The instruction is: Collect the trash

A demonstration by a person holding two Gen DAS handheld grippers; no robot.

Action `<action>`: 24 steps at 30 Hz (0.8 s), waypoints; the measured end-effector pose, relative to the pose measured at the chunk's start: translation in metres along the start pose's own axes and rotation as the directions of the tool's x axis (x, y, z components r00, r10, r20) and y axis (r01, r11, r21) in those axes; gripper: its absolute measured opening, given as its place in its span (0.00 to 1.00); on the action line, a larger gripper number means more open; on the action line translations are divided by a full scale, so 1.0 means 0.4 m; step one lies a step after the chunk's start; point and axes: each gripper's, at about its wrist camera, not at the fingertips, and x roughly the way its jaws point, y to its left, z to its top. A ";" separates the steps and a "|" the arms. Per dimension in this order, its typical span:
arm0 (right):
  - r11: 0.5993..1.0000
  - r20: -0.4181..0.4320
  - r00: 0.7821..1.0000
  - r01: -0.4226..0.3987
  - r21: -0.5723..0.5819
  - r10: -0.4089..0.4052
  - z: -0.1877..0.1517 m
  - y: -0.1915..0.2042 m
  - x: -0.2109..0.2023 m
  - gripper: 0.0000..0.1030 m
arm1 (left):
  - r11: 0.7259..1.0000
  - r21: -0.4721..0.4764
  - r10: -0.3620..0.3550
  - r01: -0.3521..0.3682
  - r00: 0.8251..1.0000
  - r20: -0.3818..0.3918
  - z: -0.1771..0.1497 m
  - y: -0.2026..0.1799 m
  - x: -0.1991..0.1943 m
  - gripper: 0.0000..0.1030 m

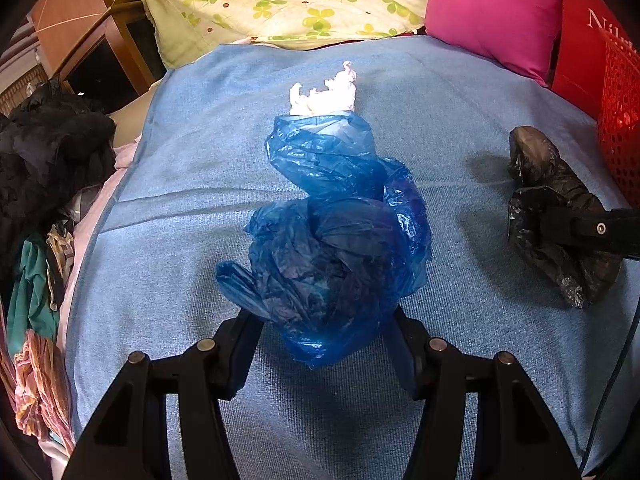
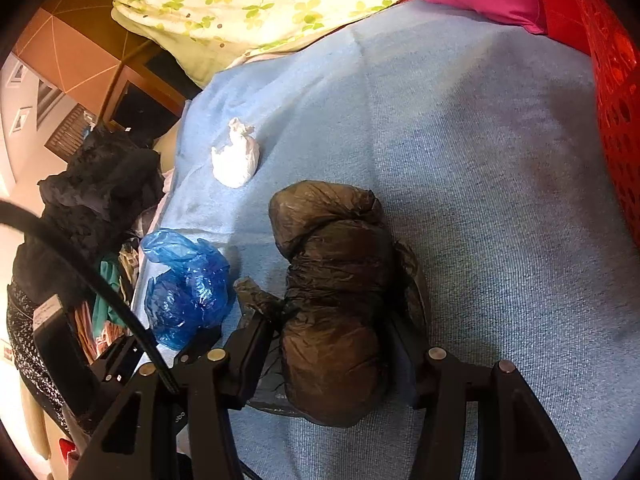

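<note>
A crumpled blue plastic bag [image 1: 336, 224] lies on the light blue sheet [image 1: 180, 184]. My left gripper [image 1: 324, 344] is shut on its near end. A crumpled white tissue [image 1: 324, 96] lies just beyond the blue bag. A crumpled black plastic bag [image 2: 336, 300] lies to the right, and my right gripper [image 2: 332, 340] is shut on it. In the left wrist view the black bag [image 1: 556, 216] shows at the right with the right gripper's fingers [image 1: 592, 228] on it. The blue bag [image 2: 184, 284] and the tissue [image 2: 236, 156] also show in the right wrist view.
A red perforated basket [image 1: 620, 136] stands at the right edge of the bed, also in the right wrist view [image 2: 616, 96]. A pink pillow [image 1: 496, 12] and a clover-print pillow [image 1: 280, 0] lie at the far end. Dark clothes [image 1: 48, 160] are piled off the left edge.
</note>
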 end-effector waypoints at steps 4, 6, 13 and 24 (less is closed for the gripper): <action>1.000 0.001 1.000 0.000 0.001 0.000 0.002 -0.002 0.001 0.56 | 1.000 0.002 0.023 -0.023 1.000 0.004 -0.003 0.001 0.001 0.67; 1.000 0.001 1.000 -0.001 0.001 0.001 0.002 -0.001 0.001 0.56 | 1.000 -0.002 0.020 -0.020 1.000 0.003 -0.003 0.003 0.001 0.67; 1.000 0.001 1.000 -0.002 0.001 0.002 0.002 -0.001 0.001 0.56 | 1.000 0.006 0.026 -0.026 1.000 0.005 -0.003 0.001 0.000 0.67; 1.000 0.000 1.000 -0.004 0.001 0.004 0.003 -0.002 0.001 0.56 | 1.000 0.008 0.030 -0.030 1.000 0.006 -0.004 -0.001 0.001 0.68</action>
